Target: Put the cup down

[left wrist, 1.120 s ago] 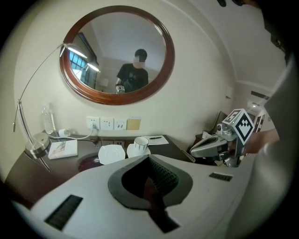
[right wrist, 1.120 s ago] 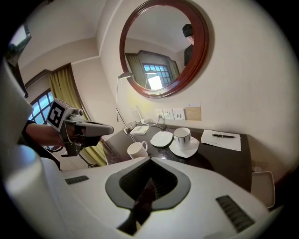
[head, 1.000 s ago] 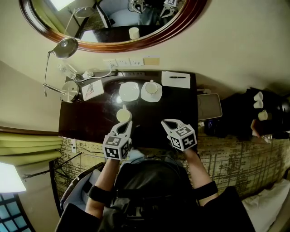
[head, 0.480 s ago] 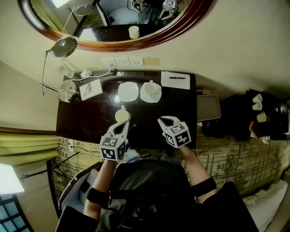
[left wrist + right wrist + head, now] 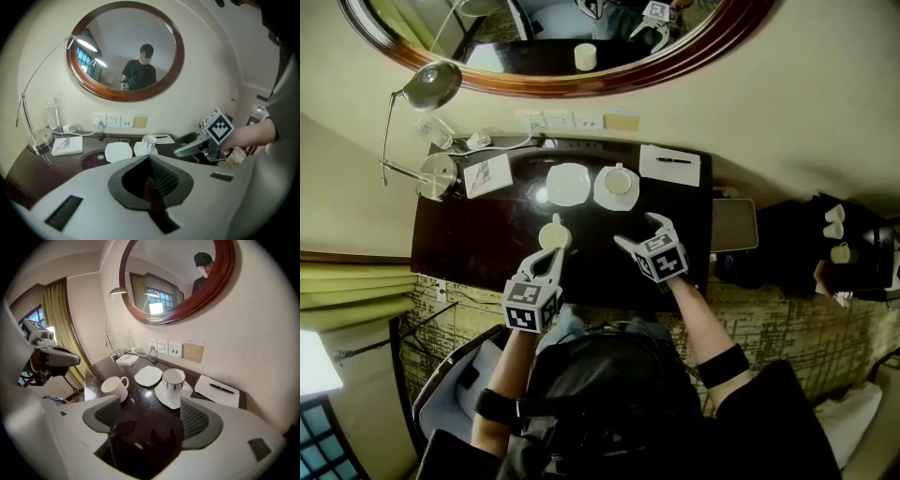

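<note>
A plain white mug (image 5: 554, 234) (image 5: 114, 386) stands upright on the dark desk (image 5: 478, 244). Farther back are an empty saucer (image 5: 568, 184) (image 5: 148, 376) and a dark-rimmed cup (image 5: 618, 180) (image 5: 174, 380) on its own saucer. My left gripper (image 5: 551, 258) (image 5: 151, 168) is shut with nothing in it, just short of the mug and apart from it. My right gripper (image 5: 643, 234) (image 5: 149, 409) hovers over the desk before the cup on the saucer. Its jaws have just been opening and nothing is between them.
A notepad with a pen (image 5: 669, 165) (image 5: 218, 390) lies at the desk's back right. At the back left are a booklet (image 5: 487, 174), a desk lamp (image 5: 431, 122) and a cable. A round mirror (image 5: 581, 47) hangs above. A tray (image 5: 734, 223) sits off the right edge.
My right gripper has moved forward over the desk toward the cup on the saucer, and its jaws have gone from shut to wide apart. The left gripper and the mug have stayed put.
</note>
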`<state>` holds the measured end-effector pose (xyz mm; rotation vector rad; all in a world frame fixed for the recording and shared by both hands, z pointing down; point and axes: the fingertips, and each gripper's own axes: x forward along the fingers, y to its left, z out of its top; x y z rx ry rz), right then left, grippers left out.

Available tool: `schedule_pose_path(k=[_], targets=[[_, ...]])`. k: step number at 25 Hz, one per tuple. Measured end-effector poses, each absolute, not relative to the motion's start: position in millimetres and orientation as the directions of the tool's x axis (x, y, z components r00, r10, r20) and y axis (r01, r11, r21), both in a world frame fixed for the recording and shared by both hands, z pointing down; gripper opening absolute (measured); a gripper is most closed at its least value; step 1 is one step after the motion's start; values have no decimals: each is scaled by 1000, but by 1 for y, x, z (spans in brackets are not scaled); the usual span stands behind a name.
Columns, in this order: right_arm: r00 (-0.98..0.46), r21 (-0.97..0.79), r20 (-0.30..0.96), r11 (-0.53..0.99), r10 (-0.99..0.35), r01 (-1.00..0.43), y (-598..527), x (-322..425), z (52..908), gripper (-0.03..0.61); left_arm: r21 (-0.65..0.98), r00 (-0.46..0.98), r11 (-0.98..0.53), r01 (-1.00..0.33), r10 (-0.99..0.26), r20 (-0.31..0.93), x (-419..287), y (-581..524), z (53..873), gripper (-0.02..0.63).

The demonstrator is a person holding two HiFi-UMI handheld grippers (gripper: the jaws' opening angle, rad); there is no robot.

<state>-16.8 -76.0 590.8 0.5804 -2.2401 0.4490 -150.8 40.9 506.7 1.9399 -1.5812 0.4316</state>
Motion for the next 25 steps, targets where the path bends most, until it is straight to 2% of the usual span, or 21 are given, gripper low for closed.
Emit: schedule_pose_path(k=[5, 10, 25], targets=[[-597, -91, 742, 837, -305, -540, -115, -41, 595, 510, 239, 237, -112, -964, -769, 594, -151, 38, 508, 0], [-609, -88, 718, 824, -337, -560, -151, -67, 594, 523, 238, 233, -107, -965, -762, 604, -152, 36, 513, 0], [-590, -85, 752, 843, -295, -530, -194, -94, 645, 546, 222, 203, -80, -972, -760, 617, -145, 14, 525, 0]])
